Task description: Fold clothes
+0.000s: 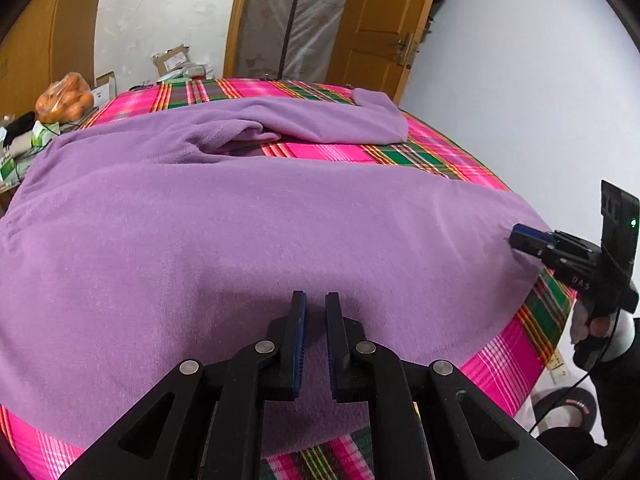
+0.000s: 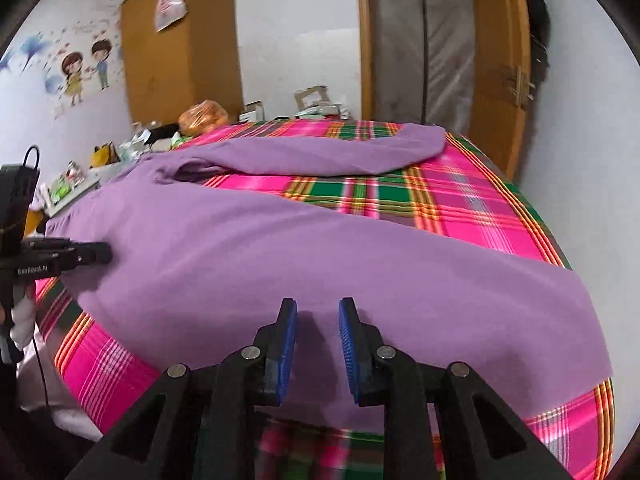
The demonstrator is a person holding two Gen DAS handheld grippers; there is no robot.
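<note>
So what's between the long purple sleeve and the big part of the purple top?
Bare checked bedcover lies between sleeve and body, in both views.

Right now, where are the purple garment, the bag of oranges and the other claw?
purple garment (image 1: 248, 232): left wrist view, middle of its flat body.
bag of oranges (image 1: 66, 98): left wrist view, middle of the bag.
right claw (image 1: 520, 240): left wrist view, its tips at the garment's edge.
</note>
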